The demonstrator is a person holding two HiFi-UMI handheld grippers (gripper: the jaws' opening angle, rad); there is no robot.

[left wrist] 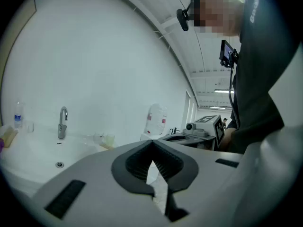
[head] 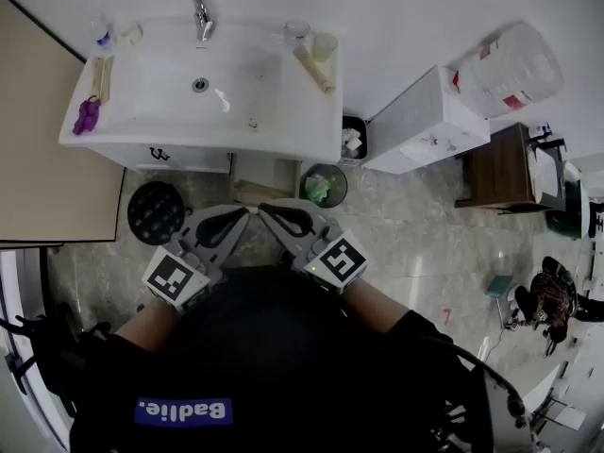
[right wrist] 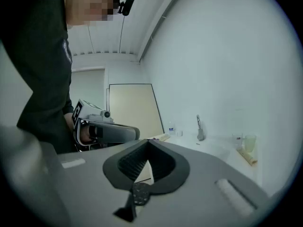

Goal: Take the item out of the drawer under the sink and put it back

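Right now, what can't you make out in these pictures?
Inside the white cabinet under the sink: head view looks from above, the white basin counter overhangs it; both gripper views aim above it.
Small purple object on the counter: head view, too small to name.
Floor at the person's feet: head view, hidden by the black torso.

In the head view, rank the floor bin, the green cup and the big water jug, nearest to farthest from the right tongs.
1. Floor bin, just ahead of the right tongs.
2. Green cup, at the sink counter's right rear.
3. Water jug, far right.
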